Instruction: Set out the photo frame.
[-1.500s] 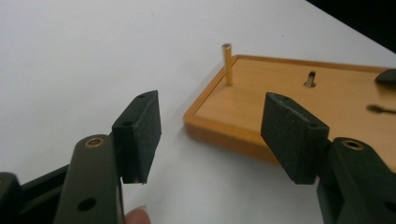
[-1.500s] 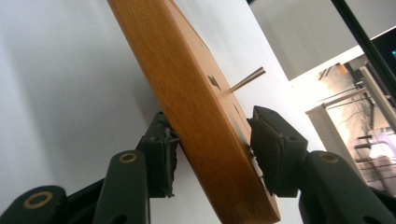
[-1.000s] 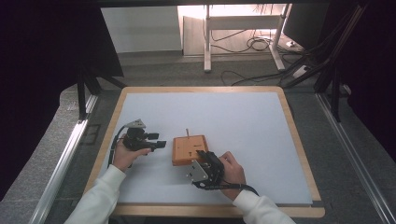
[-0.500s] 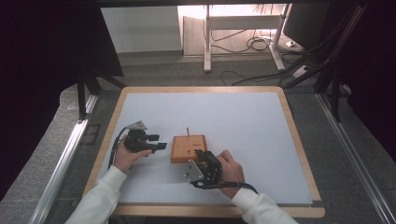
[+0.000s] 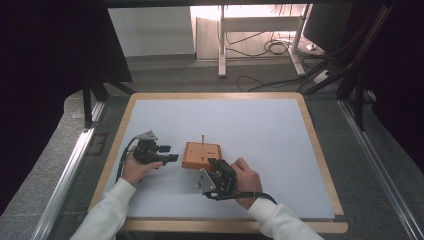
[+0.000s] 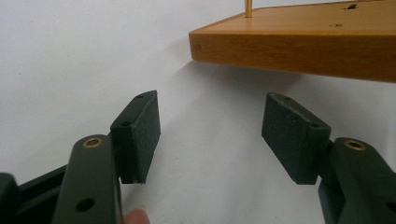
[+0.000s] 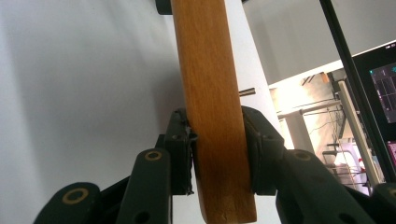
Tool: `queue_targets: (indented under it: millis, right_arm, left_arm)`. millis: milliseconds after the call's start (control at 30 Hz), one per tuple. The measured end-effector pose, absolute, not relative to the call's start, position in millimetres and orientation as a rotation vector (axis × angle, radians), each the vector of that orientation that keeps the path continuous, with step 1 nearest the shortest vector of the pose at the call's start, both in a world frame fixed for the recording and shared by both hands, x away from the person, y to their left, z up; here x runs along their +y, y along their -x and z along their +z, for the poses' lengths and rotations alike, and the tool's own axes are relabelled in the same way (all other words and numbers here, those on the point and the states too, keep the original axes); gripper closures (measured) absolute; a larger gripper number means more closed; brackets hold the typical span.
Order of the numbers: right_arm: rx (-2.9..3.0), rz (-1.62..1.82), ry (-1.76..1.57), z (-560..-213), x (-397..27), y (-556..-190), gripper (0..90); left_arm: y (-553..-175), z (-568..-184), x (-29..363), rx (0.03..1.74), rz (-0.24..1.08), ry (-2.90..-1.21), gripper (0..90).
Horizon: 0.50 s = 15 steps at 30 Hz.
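Fingers (image 6: 140, 135) of the left gripper (image 5: 167, 153) stand wide apart with nothing between them, just short of the block's (image 5: 201, 155) left edge; in the left gripper view the near corner of the block sits lifted a little off the table, with a shadow under it. The left hand (image 5: 134, 167) holds its gripper level, pointing rightward at the block, forearm coming in from the bottom left in a white sleeve (image 5: 107, 215). The block lies a little left of the board's middle, near the front, with a thin brass pin (image 5: 203, 138) upright at its far edge. The right gripper (image 5: 216, 165) has just been closing and is clamped on the block's near edge: in the right gripper view both pads press flat against the top and underside of the wood. The right hand (image 5: 245, 180) lies behind it, wrist rolled so the jaws stand one above the other, arm entering from the bottom right. White board (image 5: 280, 130) stretches bare to the right of and beyond the block, bounded by a wooden rim (image 5: 320, 155); to the left, a strip of bare board runs from the left hand to the rim.
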State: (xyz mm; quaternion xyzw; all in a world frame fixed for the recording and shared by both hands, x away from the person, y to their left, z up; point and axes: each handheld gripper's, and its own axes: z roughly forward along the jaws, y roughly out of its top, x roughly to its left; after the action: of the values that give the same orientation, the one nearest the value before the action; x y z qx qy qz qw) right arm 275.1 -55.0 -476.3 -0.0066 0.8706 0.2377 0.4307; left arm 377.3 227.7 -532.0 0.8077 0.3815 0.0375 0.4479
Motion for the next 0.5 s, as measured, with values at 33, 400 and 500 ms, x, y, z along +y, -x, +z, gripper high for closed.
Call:
queue_targets:
  millis: [33, 400, 500]
  right_arm:
    - [2.170, 0.587, 0.023, -476.1, -55.0, -275.0, 67.9]
    - [2.176, 0.579, 0.057, -469.5, -54.7, -274.1, 69.8]
    - [2.181, 0.585, 0.056, -468.3, -55.8, -274.8, 69.8]
  left_arm:
    - [-377.3, -532.3, 227.6, 0.946, 0.091, -1.998, 36.7]
    - [-378.0, -534.7, 228.1, 0.950, 0.088, -2.005, 36.8]
    - [-378.2, -535.6, 228.3, 0.952, 0.089, -2.009, 36.8]
